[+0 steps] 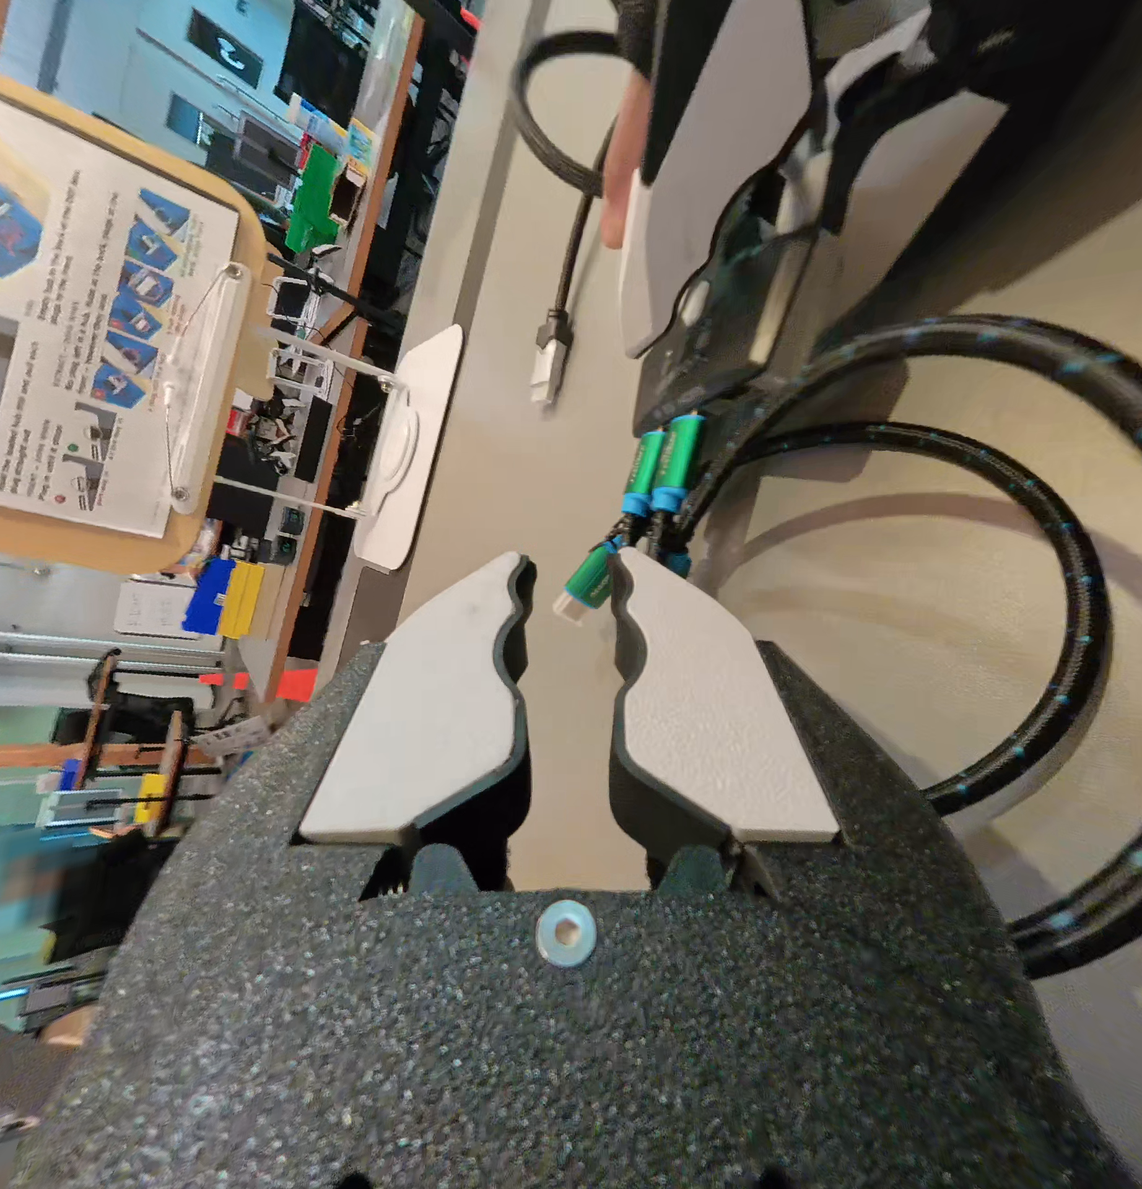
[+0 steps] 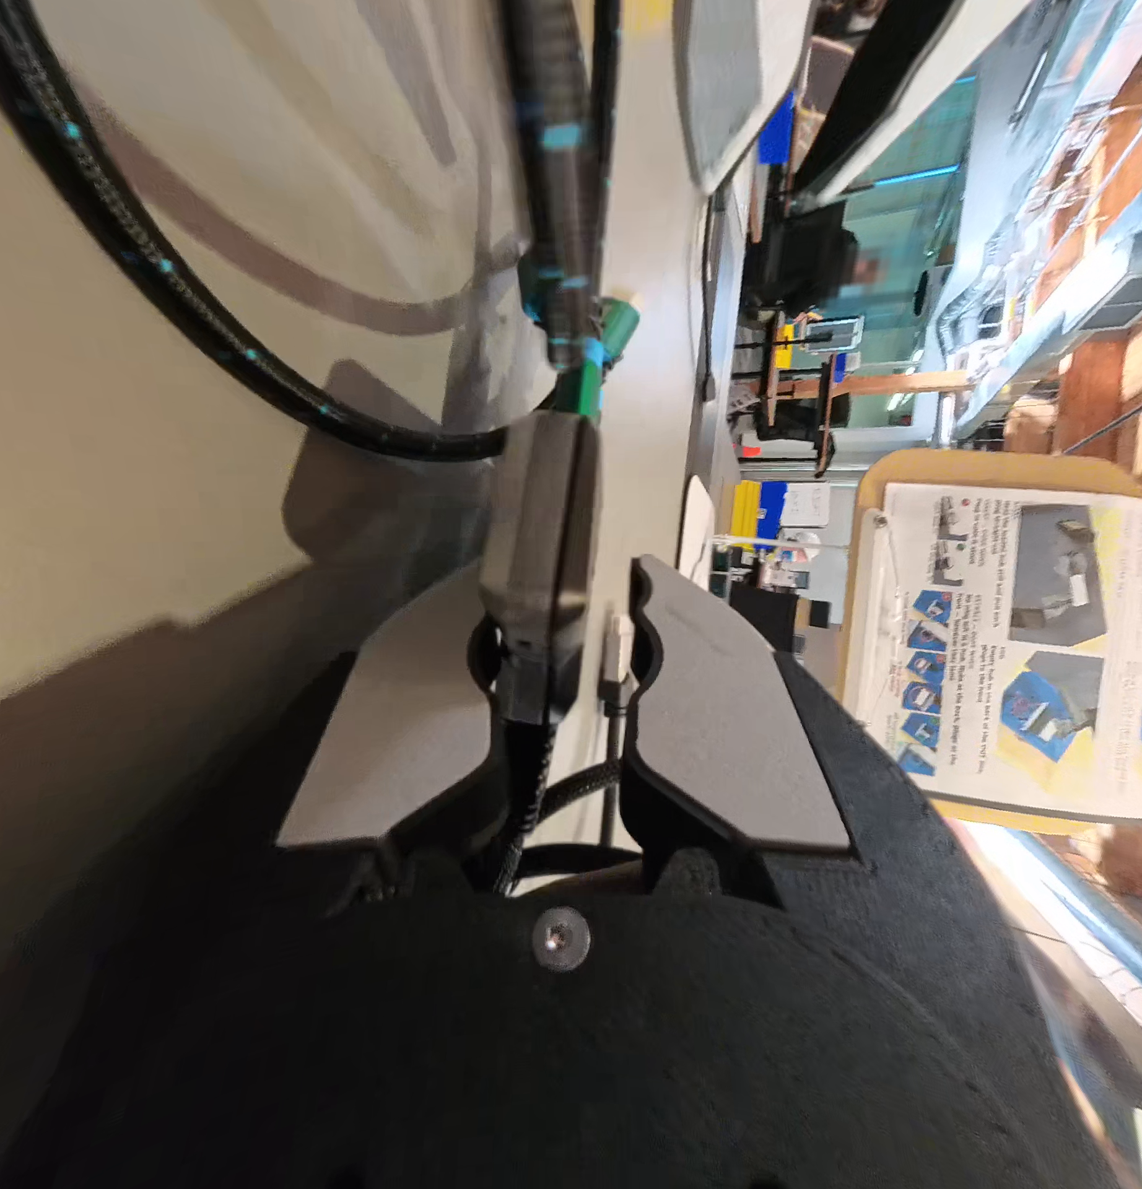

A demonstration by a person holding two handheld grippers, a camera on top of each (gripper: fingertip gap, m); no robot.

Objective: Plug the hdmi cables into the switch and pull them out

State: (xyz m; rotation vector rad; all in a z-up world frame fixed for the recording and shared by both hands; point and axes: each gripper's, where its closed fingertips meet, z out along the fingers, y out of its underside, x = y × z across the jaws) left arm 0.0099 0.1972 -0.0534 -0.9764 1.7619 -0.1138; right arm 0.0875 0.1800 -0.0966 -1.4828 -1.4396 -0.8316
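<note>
Green metal plug (image 1: pixel 589 582) with a silver tip is lying loose beside one fingertip (image 1: pixel 645 579) of our left gripper (image 1: pixel 571 579), whose jaws are standing open on air, near the black hub box (image 1: pixel 703 360). Our right gripper (image 2: pixel 588 617) is gaping around that box (image 2: pixel 536 547), squeezing nothing we can see. We think the box could slide and tug its two plugged-in green plugs (image 1: pixel 668 460).

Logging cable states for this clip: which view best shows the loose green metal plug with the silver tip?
The left wrist view: the loose green metal plug lies whole on the grey table beside one finger of the left gripper, which is open. The right wrist view shows only blurred green plugs beyond the black hub.
</note>
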